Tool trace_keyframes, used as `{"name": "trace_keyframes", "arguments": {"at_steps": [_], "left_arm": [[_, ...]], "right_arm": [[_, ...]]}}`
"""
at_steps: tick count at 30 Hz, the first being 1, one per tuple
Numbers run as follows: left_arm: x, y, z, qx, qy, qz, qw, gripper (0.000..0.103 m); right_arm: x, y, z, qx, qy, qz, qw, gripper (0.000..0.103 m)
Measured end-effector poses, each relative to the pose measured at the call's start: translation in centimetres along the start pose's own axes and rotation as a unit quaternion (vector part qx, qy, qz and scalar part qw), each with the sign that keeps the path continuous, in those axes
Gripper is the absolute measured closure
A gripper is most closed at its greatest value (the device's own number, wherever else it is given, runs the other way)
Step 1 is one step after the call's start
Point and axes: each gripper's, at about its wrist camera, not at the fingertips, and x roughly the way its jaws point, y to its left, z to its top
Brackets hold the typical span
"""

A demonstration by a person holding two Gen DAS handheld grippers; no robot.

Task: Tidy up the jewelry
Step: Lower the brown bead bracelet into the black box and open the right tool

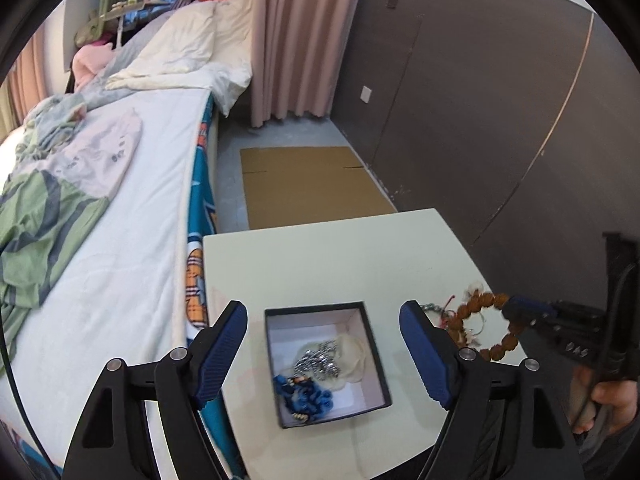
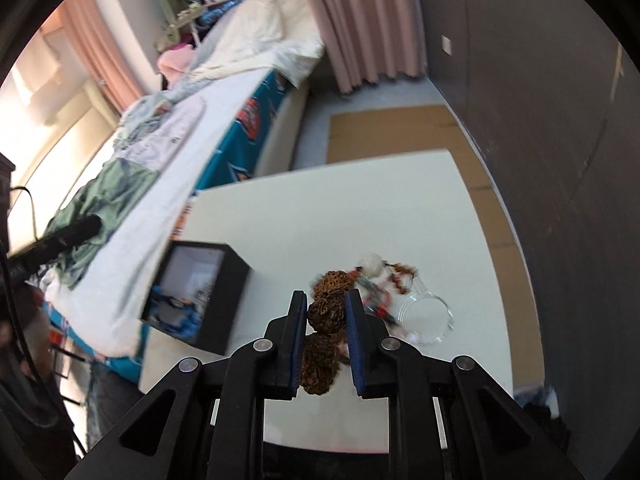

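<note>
A black open box [image 1: 326, 362] with a white lining sits on the white table [image 1: 320, 256]. It holds a silver chain [image 1: 320, 360], blue beads [image 1: 308, 396] and a pale piece. My left gripper [image 1: 324, 356] is open and empty, its fingers on either side of the box, above it. My right gripper [image 2: 327, 312] is shut on a brown walnut-bead bracelet [image 2: 326, 314] and holds it off the table, right of the box [image 2: 200, 292]. The bracelet [image 1: 486, 326] and right gripper [image 1: 520, 310] also show in the left wrist view.
More jewelry with red cords and a white bead [image 2: 380, 276] and a clear round lid [image 2: 426, 316] lie on the table's right side. A bed [image 1: 120, 240] runs along the left. Flat cardboard [image 1: 312, 184] lies on the floor beyond the table. A dark wall [image 1: 500, 100] is at right.
</note>
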Motion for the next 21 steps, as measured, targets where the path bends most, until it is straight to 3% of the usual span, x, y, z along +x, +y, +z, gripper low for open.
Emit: {"name": "trace_keyframes", "arguments": {"at_steps": [10,18,21], "left_arm": [[-0.9,2.2,-0.7,-0.014,-0.006,0.016,0.9998,0.024],[-1.8,3.8,-0.6,-0.033,-0.016,0.027,0.9989,0.023],[-2.1,4.1,-0.6,-0.042,-0.020,0.025,0.9986,0.023]], "right_arm": [[0.6,6.2,2.5,-0.031,-0.013,0.074,0.997,0.083],[4.2,9.7,3.8,-0.033,-0.017,0.146,0.989,0.081],[6.8,8.9,3.2,-0.011,0.027,0.120,0.992,0.051]]}}
